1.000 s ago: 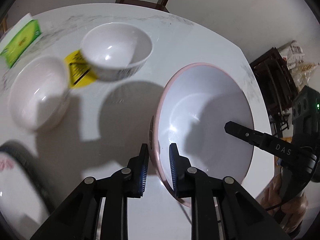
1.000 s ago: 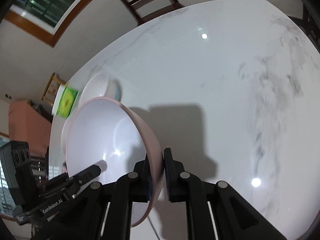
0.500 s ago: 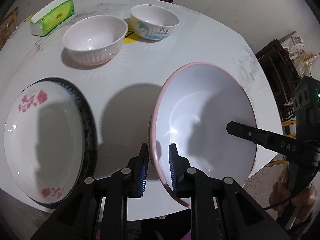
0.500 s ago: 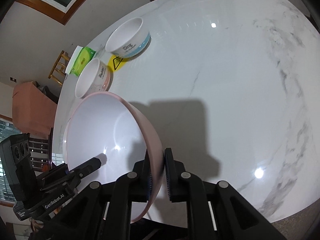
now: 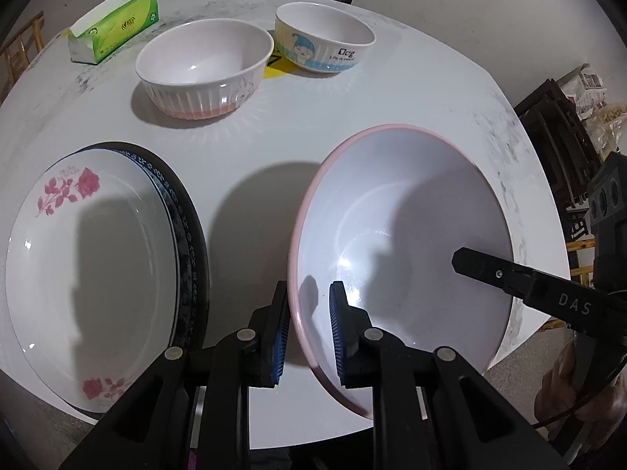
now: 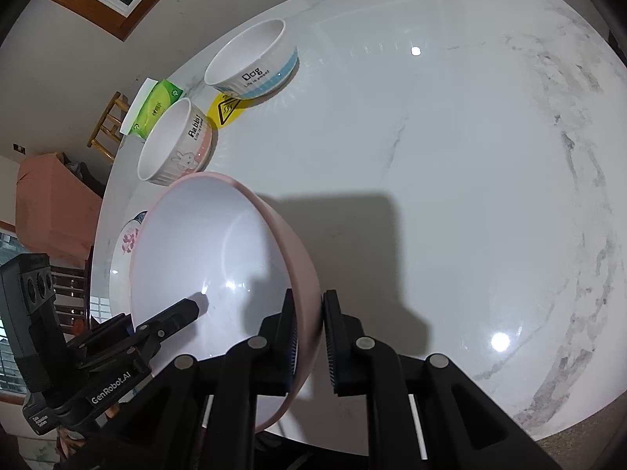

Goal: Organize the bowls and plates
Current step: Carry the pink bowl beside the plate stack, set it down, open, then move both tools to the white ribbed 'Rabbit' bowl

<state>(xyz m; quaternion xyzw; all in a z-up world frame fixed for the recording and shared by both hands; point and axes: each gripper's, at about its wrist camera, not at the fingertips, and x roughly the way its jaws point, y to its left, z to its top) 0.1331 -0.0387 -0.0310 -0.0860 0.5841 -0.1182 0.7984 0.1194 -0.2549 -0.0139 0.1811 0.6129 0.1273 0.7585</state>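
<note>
In the left wrist view, the left gripper [image 5: 307, 327] pinches the near rim of the wide pink-rimmed white bowl [image 5: 407, 231], with stacked floral plates [image 5: 90, 282] left of its jaws. In the right wrist view, the right gripper [image 6: 309, 338] clamps the same bowl's opposite rim, the bowl [image 6: 207, 250] spreading left of its jaws above the round white marble table [image 6: 450, 164].

Pink bowl [image 5: 399, 235]; rose-print plate [image 5: 86, 258], maybe navy-rimmed.

Plate [image 5: 90, 274] left of bowl [image 5: 399, 243]
</note>
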